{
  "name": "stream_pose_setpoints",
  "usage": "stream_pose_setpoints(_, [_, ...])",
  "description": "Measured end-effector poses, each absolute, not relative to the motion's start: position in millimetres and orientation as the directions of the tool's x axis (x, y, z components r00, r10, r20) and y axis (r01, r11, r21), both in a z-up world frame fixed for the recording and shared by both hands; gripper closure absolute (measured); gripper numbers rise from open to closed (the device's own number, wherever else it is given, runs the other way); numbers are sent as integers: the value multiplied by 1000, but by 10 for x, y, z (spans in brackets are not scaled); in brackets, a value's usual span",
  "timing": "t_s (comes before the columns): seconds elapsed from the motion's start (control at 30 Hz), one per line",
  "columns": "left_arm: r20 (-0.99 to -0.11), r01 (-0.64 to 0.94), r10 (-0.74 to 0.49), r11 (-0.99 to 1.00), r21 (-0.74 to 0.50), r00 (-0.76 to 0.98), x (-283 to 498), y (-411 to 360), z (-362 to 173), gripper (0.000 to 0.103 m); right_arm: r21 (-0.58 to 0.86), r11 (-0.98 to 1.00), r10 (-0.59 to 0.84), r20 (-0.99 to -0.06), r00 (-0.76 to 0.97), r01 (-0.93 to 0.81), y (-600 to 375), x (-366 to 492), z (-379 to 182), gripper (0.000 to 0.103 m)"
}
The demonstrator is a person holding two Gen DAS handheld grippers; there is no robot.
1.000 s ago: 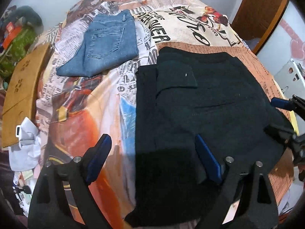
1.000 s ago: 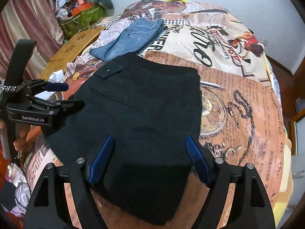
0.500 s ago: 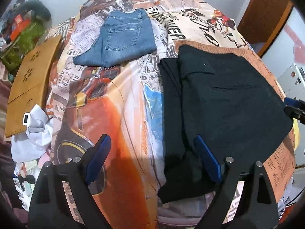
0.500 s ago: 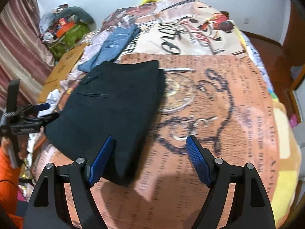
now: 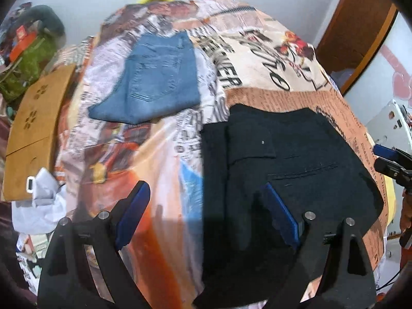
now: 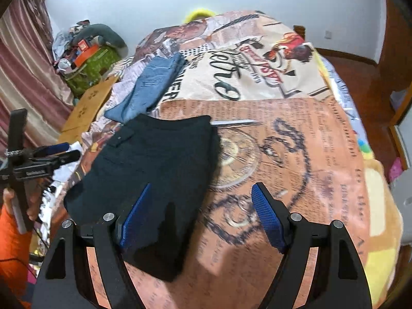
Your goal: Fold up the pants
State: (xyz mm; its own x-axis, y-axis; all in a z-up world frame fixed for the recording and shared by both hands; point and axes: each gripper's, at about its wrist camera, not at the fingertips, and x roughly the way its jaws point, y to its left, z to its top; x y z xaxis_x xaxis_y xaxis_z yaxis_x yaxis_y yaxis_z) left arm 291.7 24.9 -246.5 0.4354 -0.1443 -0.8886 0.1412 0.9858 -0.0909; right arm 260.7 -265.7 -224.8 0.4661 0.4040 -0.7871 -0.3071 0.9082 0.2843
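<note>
The black pants lie folded flat on the printed bedspread, back pocket up. My left gripper hovers open above their left edge, one finger over the black cloth and one over the bedspread, holding nothing. In the right wrist view the black pants sit left of centre. My right gripper is open and empty over their right edge. Each gripper shows in the other's view: the right gripper at the far right edge, the left gripper at the far left.
Folded blue jeans lie further back on the bed. A brown cardboard sheet and crumpled white cloth sit off the left side. A green bag with clutter stands by the curtain. A wooden door is at the right.
The right gripper has swung right, off the middle of the black pants to their right edge. The left gripper drifted left, then back right a little. Both stayed open.
</note>
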Motion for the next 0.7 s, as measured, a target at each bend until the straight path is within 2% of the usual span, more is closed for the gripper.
stream_pose_setpoints(0.2, [-918, 175, -189, 975, -134, 350, 3141, 92, -2758, 13, 301, 896, 413, -835, 364, -327, -2445, 2875, -2630, 27])
stream_pose_setpoints(0.33, [-921, 160, -243, 966, -202, 305, 3240, 127, -2882, 2, 408, 866, 488, -814, 315, -289, -2524, 2979, -2775, 27])
stream_pose_setpoints(0.43, [-911, 137, -311, 949, -283, 270, 3318, 166, -2972, 2, 502, 830, 555, -788, 266, -243, -2603, 3055, -2881, 27])
stream_pose_setpoints(0.57, [-898, 116, -370, 929, -352, 236, 3418, 166, -3043, 2, 525, 813, 578, -777, 249, -252, -2565, 3090, -2889, 26])
stream_pose_setpoints(0.6, [-895, 116, -382, 924, -364, 230, 3441, 154, -3053, 3, 532, 809, 585, -774, 244, -252, -2553, 3100, -2891, 27])
stream_pose_setpoints(0.67, [-884, 125, -415, 910, -396, 217, 3477, 114, -3053, 15, 548, 797, 601, -765, 232, -255, -2516, 3123, -2903, 31])
stream_pose_setpoints(0.7, [-878, 131, -427, 904, -407, 216, 3489, 93, -3044, 18, 557, 790, 609, -761, 224, -257, -2486, 3129, -2906, 36])
